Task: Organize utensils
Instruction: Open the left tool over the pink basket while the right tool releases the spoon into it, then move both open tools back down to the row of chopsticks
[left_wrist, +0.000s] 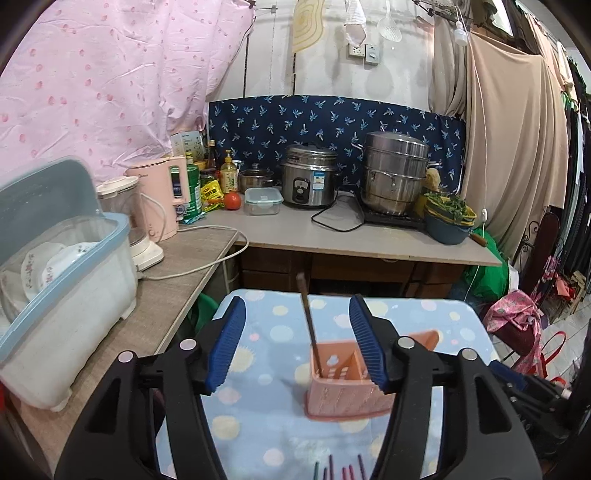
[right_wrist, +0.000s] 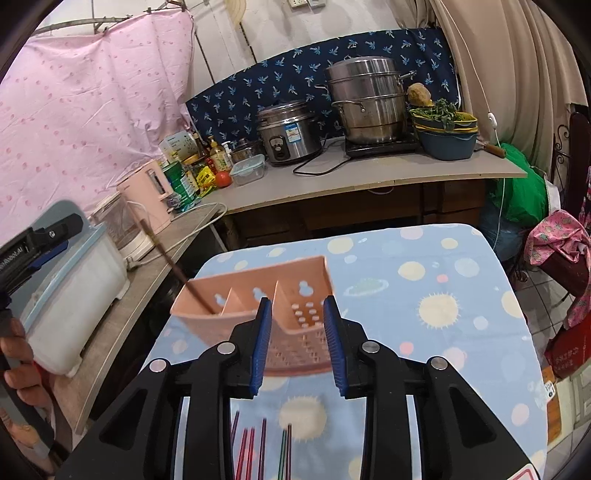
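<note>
Behind our work surface runs a grey counter (left_wrist: 369, 240) crowded with a rice cooker (left_wrist: 309, 175), a stacked steel steamer (left_wrist: 396, 171), a clear lidded container (left_wrist: 263, 200) and a tomato (left_wrist: 232, 201), all set against a navy patterned cloth (left_wrist: 332, 118). At nine o'clock in the left wrist view we see a blue-lidded dish rack (left_wrist: 62, 280) with plates inside, and just beside it a pink kettle (left_wrist: 162, 195).

We work over a table covered in a pale blue blanket (right_wrist: 443, 295) printed with suns and dots. On it stands the pink utensil holder (right_wrist: 255, 302), divided into compartments. One brown chopstick (right_wrist: 173, 266) leans in its end compartment, tilted toward ten o'clock in the right wrist view. A row of coloured chopsticks (right_wrist: 258, 443) lies flat on the blanket at six o'clock, near us and apart from the holder.

Our left gripper (left_wrist: 297, 343) hangs above the blanket with its jaws spread wide, holding nothing; the brown chopstick shows between its fingers, touching neither. Our right gripper (right_wrist: 297, 343) has its jaws parted too, and the near wall of the holder shows between its blue pads (right_wrist: 260, 343); we cannot tell whether they touch it.
</note>
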